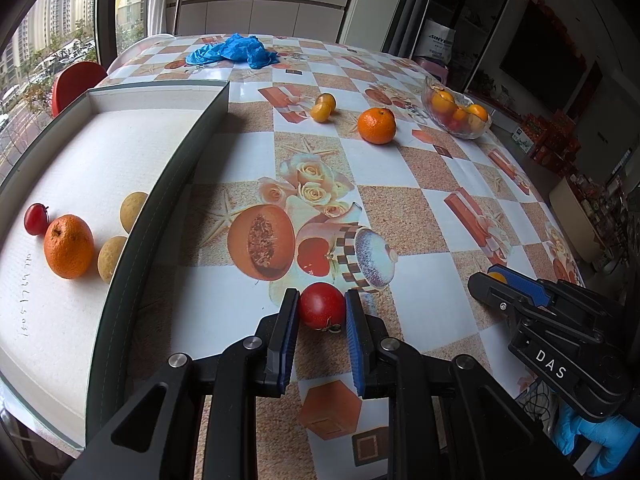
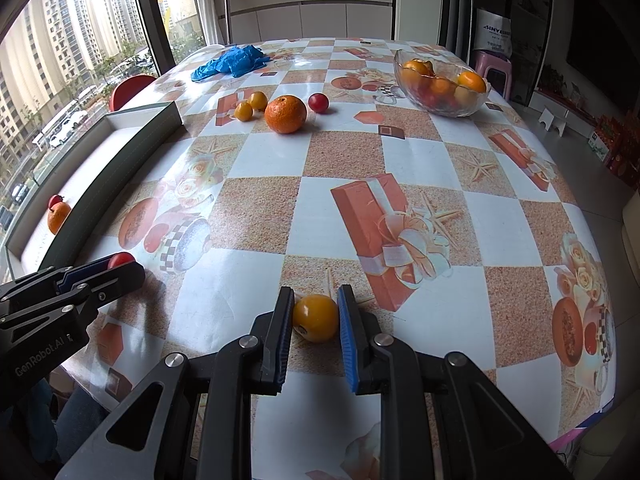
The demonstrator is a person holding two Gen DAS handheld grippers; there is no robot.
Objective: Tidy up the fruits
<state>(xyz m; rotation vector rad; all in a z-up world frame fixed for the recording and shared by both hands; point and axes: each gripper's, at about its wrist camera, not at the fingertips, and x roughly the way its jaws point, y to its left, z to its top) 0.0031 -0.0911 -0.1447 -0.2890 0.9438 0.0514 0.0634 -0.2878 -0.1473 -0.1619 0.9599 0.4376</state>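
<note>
My left gripper [image 1: 322, 304] is shut on a red tomato [image 1: 322, 305] low over the tablecloth, just right of the box; it also shows in the right wrist view [image 2: 120, 266]. My right gripper [image 2: 316, 312] is shut on a small yellow fruit [image 2: 316, 318] at the table's near edge; it also shows in the left wrist view [image 1: 494, 280]. The shallow white box [image 1: 172, 184] holds an orange [image 1: 68, 246], a small red tomato [image 1: 36, 219] and two pale round fruits [image 1: 134, 211]. An orange [image 2: 285, 114], two small yellow fruits [image 2: 250, 106] and a red tomato [image 2: 318, 103] lie loose on the table.
A glass bowl [image 2: 440, 102] with several fruits stands at the far right of the table. Crumpled blue gloves [image 2: 230, 62] lie at the far end. A red chair [image 2: 130, 88] stands past the table's left side by the window.
</note>
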